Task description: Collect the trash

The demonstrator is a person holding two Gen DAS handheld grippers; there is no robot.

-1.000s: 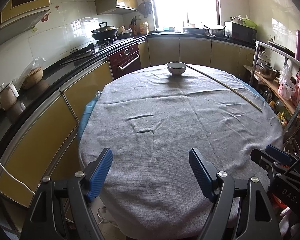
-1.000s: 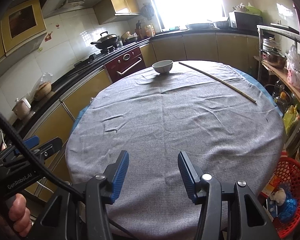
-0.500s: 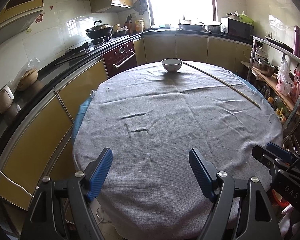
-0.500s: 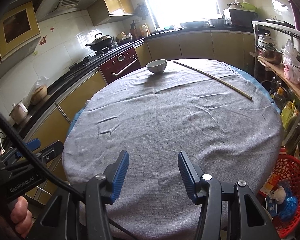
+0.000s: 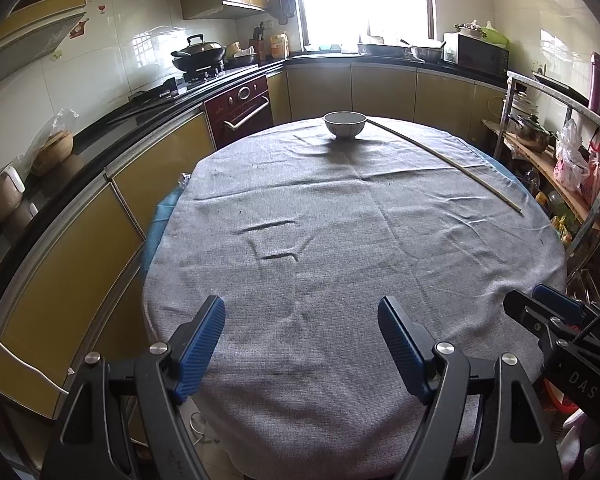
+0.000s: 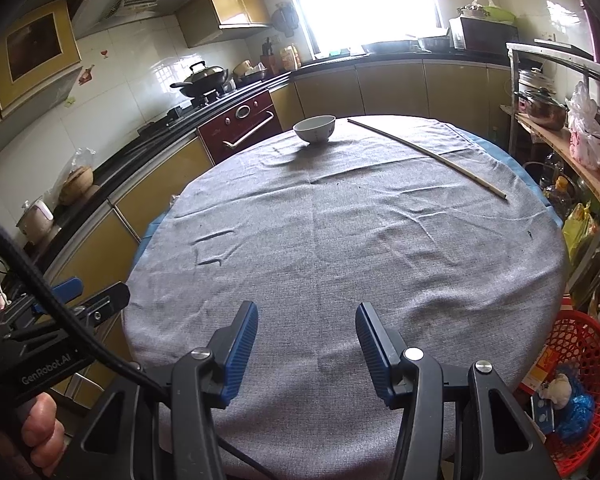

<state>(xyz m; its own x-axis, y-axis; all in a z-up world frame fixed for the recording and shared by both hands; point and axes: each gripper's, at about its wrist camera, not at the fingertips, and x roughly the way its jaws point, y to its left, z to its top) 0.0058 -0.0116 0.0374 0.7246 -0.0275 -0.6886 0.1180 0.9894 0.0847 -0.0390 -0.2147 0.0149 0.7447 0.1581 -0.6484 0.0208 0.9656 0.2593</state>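
A round table with a grey cloth (image 5: 340, 240) (image 6: 340, 240) fills both views. My left gripper (image 5: 302, 320) is open and empty over the near edge. My right gripper (image 6: 307, 320) is open and empty over the near edge too. A red mesh basket (image 6: 572, 364) stands on the floor at the table's right and holds trash: a blue bag (image 6: 576, 412), a crumpled pale wad (image 6: 556, 390) and a card. A white bowl (image 5: 345, 124) (image 6: 315, 128) sits at the far side. A long thin stick (image 5: 448, 160) (image 6: 428, 152) lies across the far right.
Yellow cabinets and a black counter (image 5: 100, 152) curve along the left, close to the table. A dark red oven (image 5: 244, 108) and a wok (image 5: 198, 54) stand beyond. A metal shelf rack (image 5: 560, 152) with pots and bags stands at the right.
Both grippers have drawn back and risen a little, so more of the table's near edge shows. Jaws stay open. Nothing on the table has moved.
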